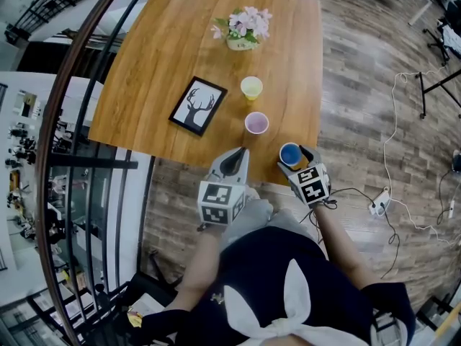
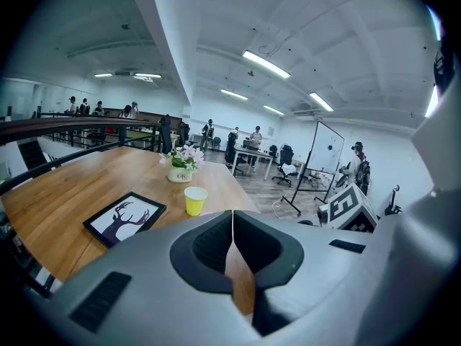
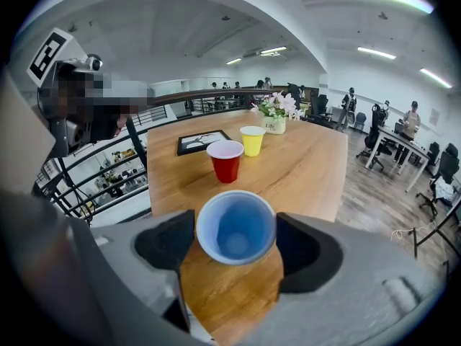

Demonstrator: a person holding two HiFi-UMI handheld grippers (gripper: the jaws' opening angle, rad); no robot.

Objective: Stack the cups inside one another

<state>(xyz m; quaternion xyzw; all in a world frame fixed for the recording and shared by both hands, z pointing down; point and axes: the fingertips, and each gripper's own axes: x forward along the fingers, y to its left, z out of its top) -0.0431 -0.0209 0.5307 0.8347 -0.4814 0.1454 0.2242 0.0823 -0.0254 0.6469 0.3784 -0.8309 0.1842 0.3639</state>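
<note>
A blue cup (image 3: 236, 228) stands upright at the near edge of the wooden table (image 1: 166, 56), and my right gripper (image 3: 235, 245) is shut on it, a pad against each side. In the head view the blue cup (image 1: 291, 154) sits just ahead of that right gripper (image 1: 297, 158). A red cup (image 3: 225, 160) and a yellow cup (image 3: 252, 140) stand beyond it in a line, each empty and apart. The head view shows the red cup (image 1: 256, 123) and the yellow cup (image 1: 251, 87). My left gripper (image 1: 235, 161) hangs at the table's near edge, shut, holding nothing; its jaws (image 2: 233, 225) meet below the yellow cup (image 2: 195, 200).
A framed deer picture (image 1: 197, 105) lies left of the cups. A pot of flowers (image 1: 243, 29) stands farther back. A railing (image 1: 79, 121) runs along the table's left side. Cables and a power strip (image 1: 379, 202) lie on the floor at the right.
</note>
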